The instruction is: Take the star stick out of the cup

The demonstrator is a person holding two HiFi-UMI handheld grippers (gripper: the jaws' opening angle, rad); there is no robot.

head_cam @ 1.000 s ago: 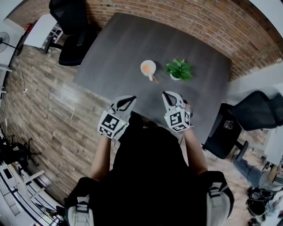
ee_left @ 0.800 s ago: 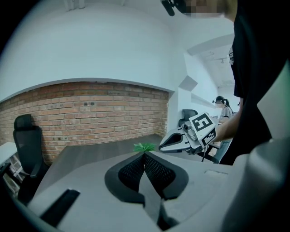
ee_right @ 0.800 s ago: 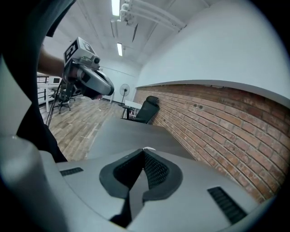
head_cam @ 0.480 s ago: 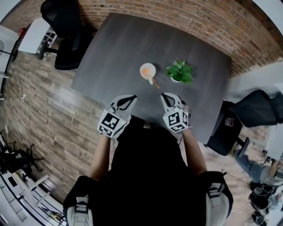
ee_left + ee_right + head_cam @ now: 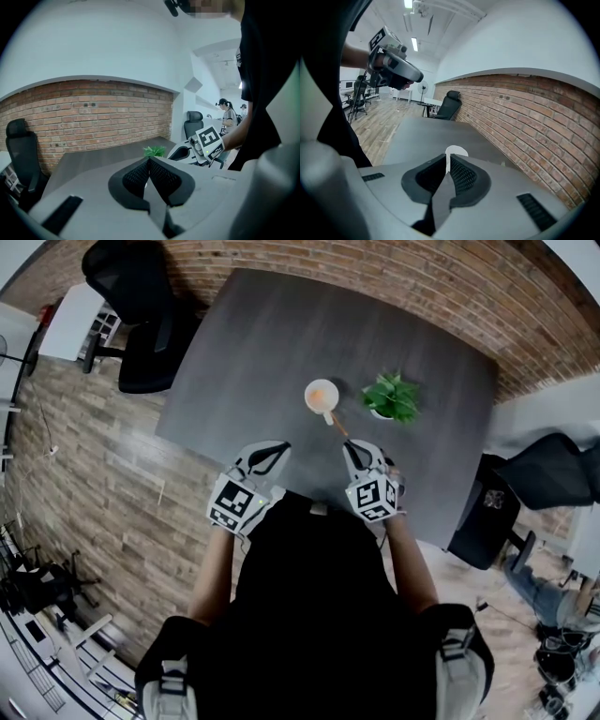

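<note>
Approach step: right gripper (image 5: 352, 446) and left gripper (image 5: 277, 449) pressed together, empty, near star stick (image 5: 336, 421) at cup's (image 5: 322, 396) 5 o'clock; opening needed next.

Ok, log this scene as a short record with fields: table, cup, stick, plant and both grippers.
table: dark grey
cup: white, upright, mid-table
stick: in the cup, leaning out toward the person
plant: small, green, to the person's right of the cup, apart from it
left gripper: jaws together, empty, near the table's front edge
right gripper: jaws together, empty, pointing at the cup, tip close to the stick's outer end
</note>
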